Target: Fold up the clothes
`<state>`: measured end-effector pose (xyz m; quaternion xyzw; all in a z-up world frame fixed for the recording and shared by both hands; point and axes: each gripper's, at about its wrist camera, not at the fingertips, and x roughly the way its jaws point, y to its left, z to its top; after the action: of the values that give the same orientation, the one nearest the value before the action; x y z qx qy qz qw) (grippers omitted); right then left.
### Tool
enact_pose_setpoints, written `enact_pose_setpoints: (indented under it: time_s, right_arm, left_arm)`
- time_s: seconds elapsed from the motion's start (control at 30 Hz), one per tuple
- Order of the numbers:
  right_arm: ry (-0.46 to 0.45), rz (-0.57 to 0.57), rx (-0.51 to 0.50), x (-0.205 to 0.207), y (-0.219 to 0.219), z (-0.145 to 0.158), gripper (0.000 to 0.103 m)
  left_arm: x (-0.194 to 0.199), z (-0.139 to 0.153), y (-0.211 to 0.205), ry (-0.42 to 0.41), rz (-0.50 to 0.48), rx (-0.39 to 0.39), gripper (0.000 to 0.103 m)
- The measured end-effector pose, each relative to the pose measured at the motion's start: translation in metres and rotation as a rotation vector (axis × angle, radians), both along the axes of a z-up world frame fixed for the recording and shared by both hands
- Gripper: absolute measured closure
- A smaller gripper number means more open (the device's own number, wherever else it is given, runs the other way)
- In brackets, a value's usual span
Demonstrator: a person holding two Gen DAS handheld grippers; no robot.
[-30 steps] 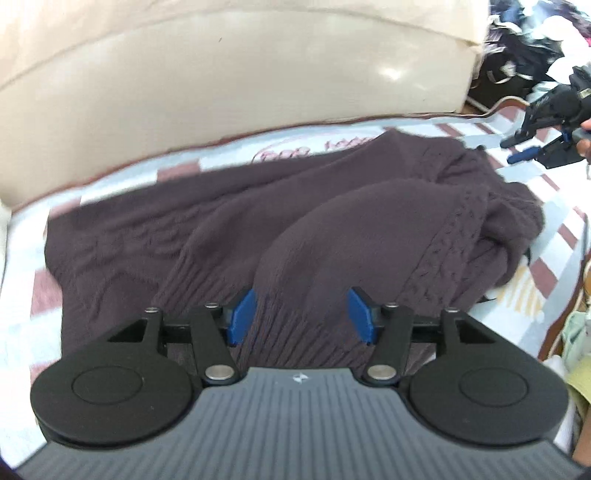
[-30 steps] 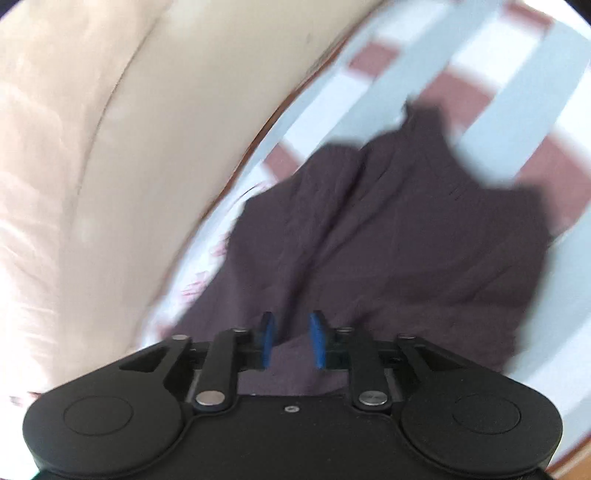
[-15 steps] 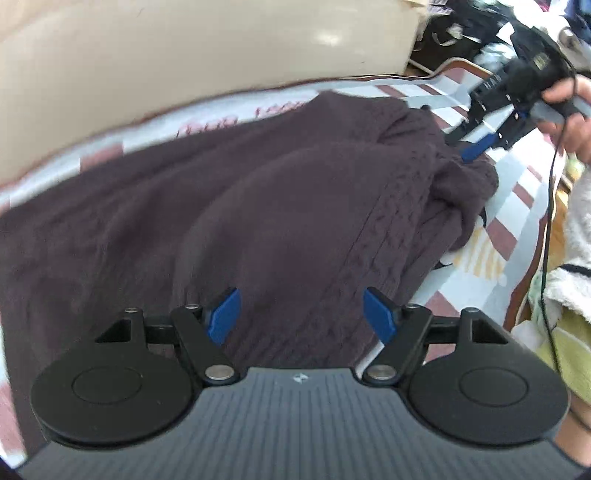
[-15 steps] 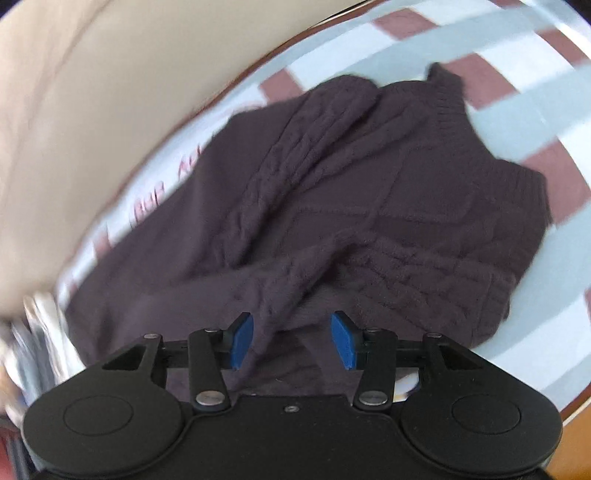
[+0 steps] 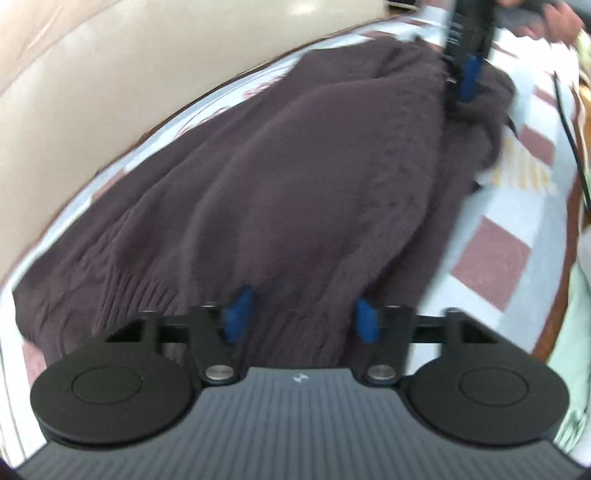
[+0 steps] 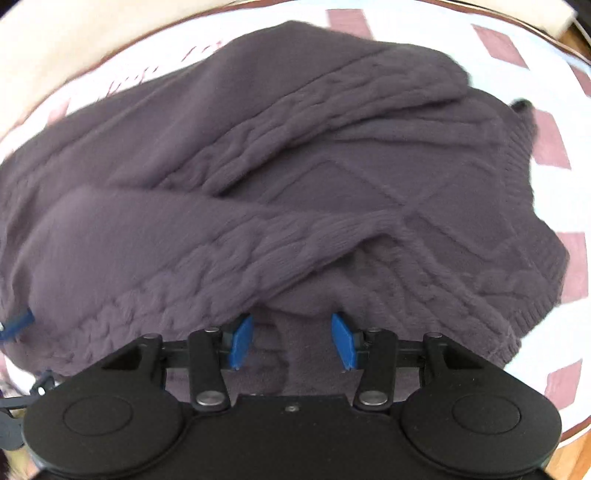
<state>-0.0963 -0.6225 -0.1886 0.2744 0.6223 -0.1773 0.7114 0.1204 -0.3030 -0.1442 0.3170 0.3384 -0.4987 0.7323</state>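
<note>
A dark purple cable-knit sweater (image 5: 295, 177) lies crumpled on a checked bed sheet (image 5: 491, 266), sleeves folded across its body (image 6: 332, 177). My left gripper (image 5: 301, 317) sits low at the sweater's ribbed end. Its jaws are closing with a bunched ribbed fold between the blue pads (image 5: 240, 314), which do not clearly pinch it. My right gripper (image 6: 291, 341) points steeply down over the near edge of the sweater, open, with knit fabric under the gap between its jaws. The left wrist view shows the right gripper (image 5: 467, 70) at the sweater's far end.
A cream padded headboard (image 5: 110, 74) runs along the far side of the bed. The bed's brown wooden edge (image 5: 557, 314) and a pale green cloth (image 5: 576, 325) lie to the right. A black cable (image 5: 569, 125) and a person's hand (image 5: 561, 18) are at top right.
My left gripper dropped closer to the ribbed end; its jaws widened, then narrowed around the fold. My right gripper swung down over the sweater and its jaws widened.
</note>
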Motion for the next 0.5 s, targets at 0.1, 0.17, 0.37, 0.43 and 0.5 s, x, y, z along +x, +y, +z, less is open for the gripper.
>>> enact_pose_setpoints:
  time_s: [0.1, 0.17, 0.37, 0.43, 0.5]
  right_arm:
    - [-0.022, -0.053, 0.018, -0.008, -0.015, 0.000, 0.050]
    - [-0.034, -0.082, 0.036, -0.011, -0.022, 0.001, 0.050]
    - [-0.071, -0.137, 0.044, -0.018, -0.038, 0.004, 0.050]
    - [-0.061, -0.167, 0.038, -0.024, -0.043, 0.001, 0.050]
    - [-0.037, -0.175, 0.021, -0.026, -0.045, -0.002, 0.050]
  left_arm:
    - [0.012, 0.009, 0.002, 0.003, 0.042, -0.030, 0.094]
    - [0.025, 0.026, -0.003, -0.030, 0.058, -0.068, 0.094]
    - [0.104, 0.091, -0.024, -0.054, 0.182, -0.253, 0.094]
    - [0.131, 0.097, -0.035, -0.049, 0.231, -0.304, 0.088]
    - [0.148, 0.090, -0.053, -0.042, 0.270, -0.286, 0.082]
